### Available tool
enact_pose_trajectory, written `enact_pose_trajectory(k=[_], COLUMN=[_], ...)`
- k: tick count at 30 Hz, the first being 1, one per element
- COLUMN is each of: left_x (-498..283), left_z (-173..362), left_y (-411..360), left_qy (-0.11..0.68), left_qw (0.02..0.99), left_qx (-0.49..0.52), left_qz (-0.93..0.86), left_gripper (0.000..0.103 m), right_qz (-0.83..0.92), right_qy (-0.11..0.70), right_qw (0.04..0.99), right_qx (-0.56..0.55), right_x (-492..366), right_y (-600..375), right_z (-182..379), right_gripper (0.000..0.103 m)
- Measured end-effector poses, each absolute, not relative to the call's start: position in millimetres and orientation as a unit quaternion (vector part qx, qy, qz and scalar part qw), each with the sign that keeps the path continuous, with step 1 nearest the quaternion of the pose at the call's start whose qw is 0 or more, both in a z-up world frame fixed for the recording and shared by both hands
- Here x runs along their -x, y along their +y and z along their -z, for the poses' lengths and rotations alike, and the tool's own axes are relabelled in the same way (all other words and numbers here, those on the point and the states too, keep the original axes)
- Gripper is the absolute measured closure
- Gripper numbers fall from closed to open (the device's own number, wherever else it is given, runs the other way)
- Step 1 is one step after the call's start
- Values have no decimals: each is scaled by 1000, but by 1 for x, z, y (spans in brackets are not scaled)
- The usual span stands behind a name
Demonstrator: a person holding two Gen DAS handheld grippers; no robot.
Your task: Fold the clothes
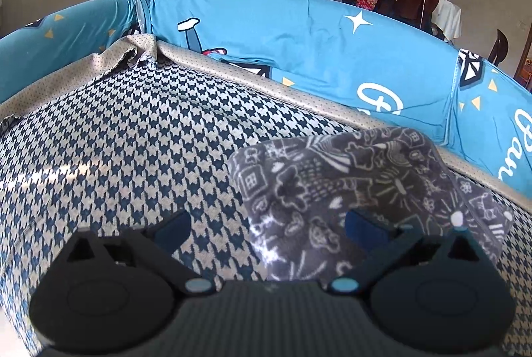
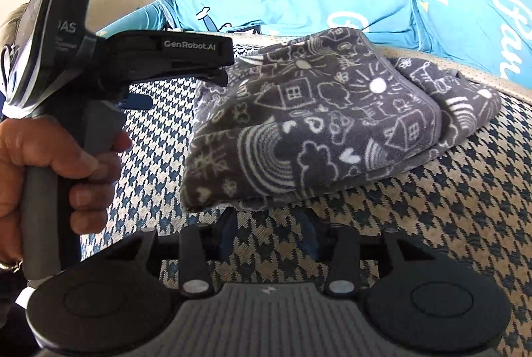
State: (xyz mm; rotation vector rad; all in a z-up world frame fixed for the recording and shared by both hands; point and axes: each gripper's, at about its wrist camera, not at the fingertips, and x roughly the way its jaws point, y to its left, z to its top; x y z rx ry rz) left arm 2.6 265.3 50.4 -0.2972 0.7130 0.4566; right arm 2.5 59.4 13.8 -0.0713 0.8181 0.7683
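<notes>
Evidently nearing the end of a fold: grey doodle-print fleece garment (image 2: 316, 124) lying bunched in a thick, already doubled bundle on the houndstooth-covered sofa seat (image 1: 133, 137), close to the blue cartoon-print back cushions (image 1: 299, 34). Left gripper (image 1: 267, 224) hovering with jaws spread wide, nothing between them, its right finger over the garment's near edge and its left finger over bare houndstooth. Right gripper (image 2: 269, 230) sitting just at the bundle's lower front edge, jaws partly apart; not possible to tell whether any cloth is pinched, since the fleece hem hides the fingertips. Also showing in the right wrist view: a hand (image 2: 50, 164) wrapped round the left gripper's grey handle.

Judging the next move: tidying or pressing the bundle flat, or taking a fresh hold on the loose flap at the right side (image 2: 465, 104) to bring it over; calling for a low approach so fingers slide under one layer only, not into the seat cover.

Readable writing: "GenRobot.AI" (image 2: 189, 45) on the left gripper's body; partial letters "AS" above it; large white script on the cushions (image 2: 512, 24), too cropped to read for sure.
</notes>
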Motion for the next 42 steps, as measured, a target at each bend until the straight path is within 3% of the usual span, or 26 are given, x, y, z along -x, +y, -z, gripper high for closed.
enact_pose_trajectory(k=[2, 4, 7, 10, 17, 26, 42], left_x=[5, 13, 25, 36, 56, 73, 84], left_z=[-53, -55, -56, -56, -53, -51, -33], left_y=[261, 256, 248, 241, 217, 195, 156], left_qy=[348, 350, 355, 364, 382, 392, 414], left_qw=[901, 902, 902, 899, 896, 894, 892], left_qx=[142, 137, 127, 125, 109, 96, 52], left_qz=[-216, -211, -211, -210, -198, -194, -172], left_gripper=[0, 0, 0, 0, 0, 0, 0], right_qz=[-362, -359, -354, -346, -324, -293, -245], right_qy=[390, 391, 390, 385, 359, 350, 387], right_qw=[846, 847, 849, 854, 872, 880, 881], right_qx=[32, 30, 29, 45, 82, 132, 122], right_x=[-2, -1, 2, 8, 14, 20, 8], right_y=[58, 55, 51, 47, 36, 28, 10], right_z=[-21, -30, -39, -48, -60, -66, -60], right_gripper=[43, 36, 33, 22, 6, 5, 5])
